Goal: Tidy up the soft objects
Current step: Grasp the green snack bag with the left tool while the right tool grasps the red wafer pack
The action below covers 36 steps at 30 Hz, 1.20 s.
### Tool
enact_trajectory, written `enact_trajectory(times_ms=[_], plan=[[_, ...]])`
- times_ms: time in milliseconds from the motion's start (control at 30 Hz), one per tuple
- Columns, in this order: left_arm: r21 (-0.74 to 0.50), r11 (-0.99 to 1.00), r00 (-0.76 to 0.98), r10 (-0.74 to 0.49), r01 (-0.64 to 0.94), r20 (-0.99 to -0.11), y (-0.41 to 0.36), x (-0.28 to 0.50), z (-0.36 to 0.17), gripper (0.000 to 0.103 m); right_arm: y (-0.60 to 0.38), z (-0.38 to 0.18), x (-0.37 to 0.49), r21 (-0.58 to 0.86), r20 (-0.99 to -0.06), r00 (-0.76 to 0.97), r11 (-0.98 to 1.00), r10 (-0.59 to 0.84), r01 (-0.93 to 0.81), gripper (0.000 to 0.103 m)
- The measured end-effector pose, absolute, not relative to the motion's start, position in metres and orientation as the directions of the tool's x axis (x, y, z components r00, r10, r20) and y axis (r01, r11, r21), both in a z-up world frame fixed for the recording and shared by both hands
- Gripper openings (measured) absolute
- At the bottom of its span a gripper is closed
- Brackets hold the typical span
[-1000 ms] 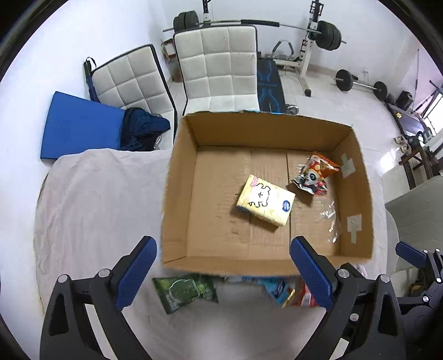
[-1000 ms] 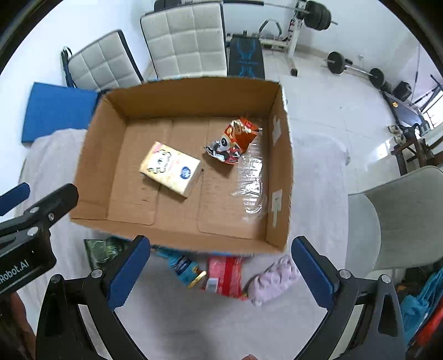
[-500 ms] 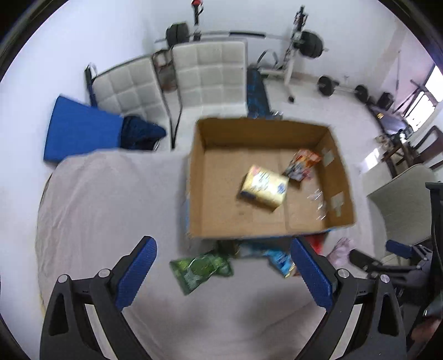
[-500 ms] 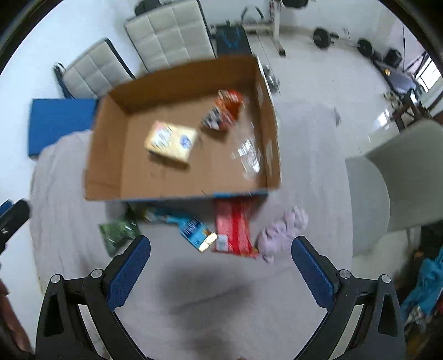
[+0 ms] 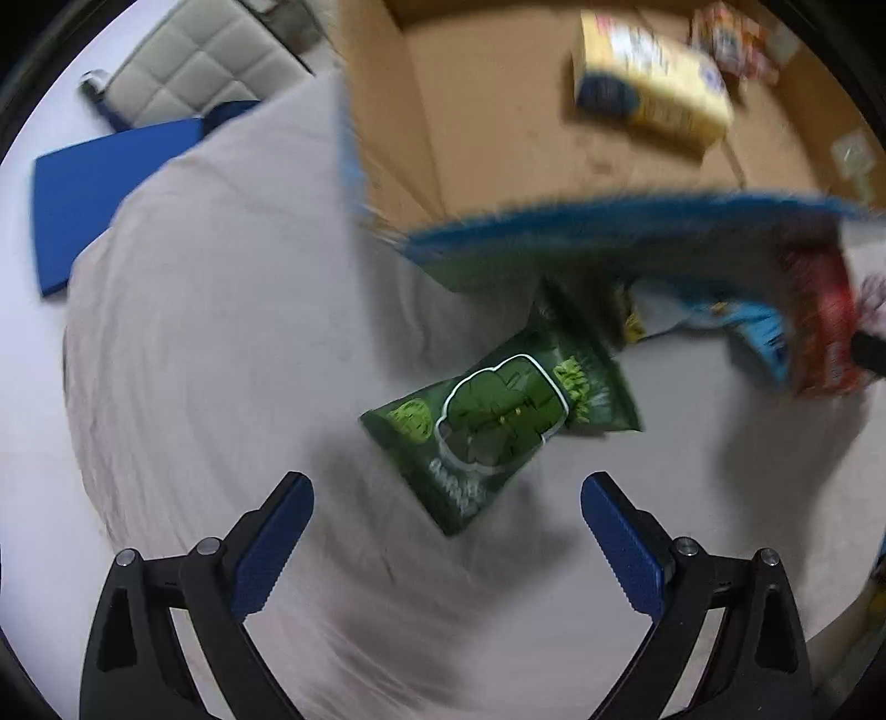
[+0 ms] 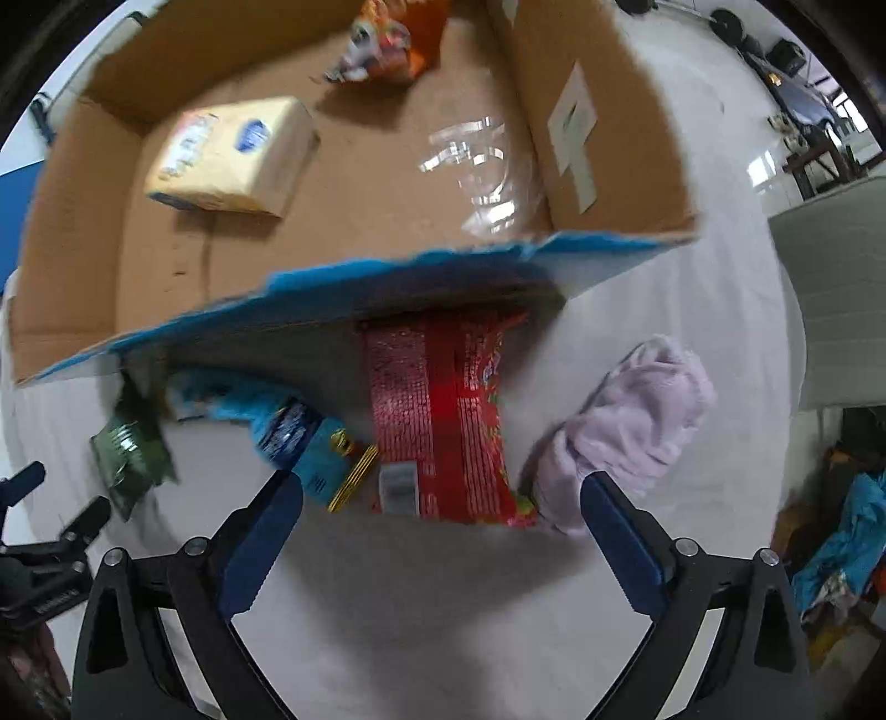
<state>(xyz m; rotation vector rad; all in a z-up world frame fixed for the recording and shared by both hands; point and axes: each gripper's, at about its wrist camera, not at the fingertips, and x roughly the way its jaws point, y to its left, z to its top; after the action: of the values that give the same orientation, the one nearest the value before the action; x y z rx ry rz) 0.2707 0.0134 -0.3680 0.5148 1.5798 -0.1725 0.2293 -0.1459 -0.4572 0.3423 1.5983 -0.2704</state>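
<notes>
A green snack bag [image 5: 493,432] lies on the grey cloth just ahead of my open, empty left gripper [image 5: 446,531]; it also shows in the right wrist view [image 6: 130,454]. My open, empty right gripper [image 6: 440,531] is low over a red packet [image 6: 443,432], with a blue packet [image 6: 304,443] to its left and a lilac towel [image 6: 637,421] to its right. Behind them stands a cardboard box [image 6: 598,138] holding a yellow tissue pack [image 6: 232,155] and an orange snack bag [image 6: 387,39]. The box [image 5: 387,111] and tissue pack [image 5: 648,99] show in the left view.
The grey cloth [image 5: 221,332] covers the table. A white padded chair [image 5: 205,77] and a blue mat [image 5: 94,199] lie beyond the table's left edge. A grey chair [image 6: 836,288] stands at the right. The left gripper's body [image 6: 50,554] shows in the right view.
Both grippers have dropped down and forward toward the items in front of the box. The green bag and the red packet now loom much larger. Both stay open.
</notes>
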Motion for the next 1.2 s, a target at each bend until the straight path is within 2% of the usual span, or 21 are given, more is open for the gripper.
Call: enact_trajectory(times_ms=[133,267,300,333,367,400,467,533,600,667,767,867,1133,1200], plan=[[0.269,0.801,0.005,0.315,0.535,-0.949,0.005,0.273,-0.406,0.099,-0.141,-0.47,0.232,-0.007,-0.999,-0.04,0.925,0.009,0.38,0.096],[0.221,0.787,0.016,0.259,0.577,-0.966,0.001,0.272,-0.413,0.099,-0.128,-0.474,0.234,-0.031,-0.999,-0.04,0.938,-0.018,0.344,0.092],[0.188,0.795,-0.003,0.232,0.577,-0.973,0.002,0.271,-0.413,0.096,-0.125,-0.474,0.233,-0.033,-0.999,-0.038,0.94,-0.021,0.341,0.091],[0.157,0.805,-0.025,0.208,0.572,-0.978,0.003,0.27,-0.413,0.08,-0.122,-0.473,0.231,-0.035,-0.999,-0.04,0.94,-0.023,0.34,0.086],[0.158,0.806,-0.03,0.212,0.57,-0.977,0.002,0.268,-0.414,0.073,-0.12,-0.472,0.229,-0.026,-0.999,-0.039,0.939,-0.013,0.344,0.082],[0.159,0.806,-0.031,0.215,0.57,-0.976,0.002,0.265,-0.414,0.072,-0.119,-0.47,0.226,-0.015,-0.999,-0.038,0.936,-0.001,0.351,0.081],[0.139,0.823,-0.052,0.2,0.551,-0.978,0.006,0.261,-0.414,0.063,-0.116,-0.461,0.217,0.018,-0.999,-0.03,0.932,0.031,0.363,0.081],[0.104,0.869,-0.087,0.166,0.483,-0.982,0.016,0.258,-0.411,0.058,-0.116,-0.457,0.212,0.05,-0.998,-0.027,0.926,0.065,0.375,0.081],[0.052,0.928,-0.158,0.117,0.368,-0.98,0.03,0.258,-0.411,0.057,-0.119,-0.453,0.204,0.099,-0.993,-0.024,0.909,0.119,0.405,0.081],[-0.055,0.98,-0.247,-0.006,0.192,-0.969,0.047,0.252,-0.412,0.056,-0.128,-0.446,0.192,0.157,-0.984,0.0,0.873,0.177,0.462,0.081],[-0.114,0.992,-0.283,-0.093,0.055,-0.954,0.057,0.235,-0.411,0.056,-0.14,-0.44,0.177,0.187,-0.979,0.024,0.84,0.203,0.51,0.081],[-0.121,0.992,-0.277,-0.105,0.043,-0.955,0.054,0.222,-0.412,0.057,-0.146,-0.448,0.181,0.18,-0.978,0.007,0.834,0.207,0.522,0.081],[-0.036,0.987,-0.261,0.006,0.156,-0.965,0.031,0.208,-0.425,0.063,-0.149,-0.497,0.203,0.141,-0.978,-0.047,0.813,0.202,0.565,0.08],[-0.029,0.987,-0.259,0.013,0.158,-0.966,0.029,0.203,-0.425,0.064,-0.148,-0.498,0.201,0.091,-0.986,-0.066,0.83,0.152,0.55,0.067]])
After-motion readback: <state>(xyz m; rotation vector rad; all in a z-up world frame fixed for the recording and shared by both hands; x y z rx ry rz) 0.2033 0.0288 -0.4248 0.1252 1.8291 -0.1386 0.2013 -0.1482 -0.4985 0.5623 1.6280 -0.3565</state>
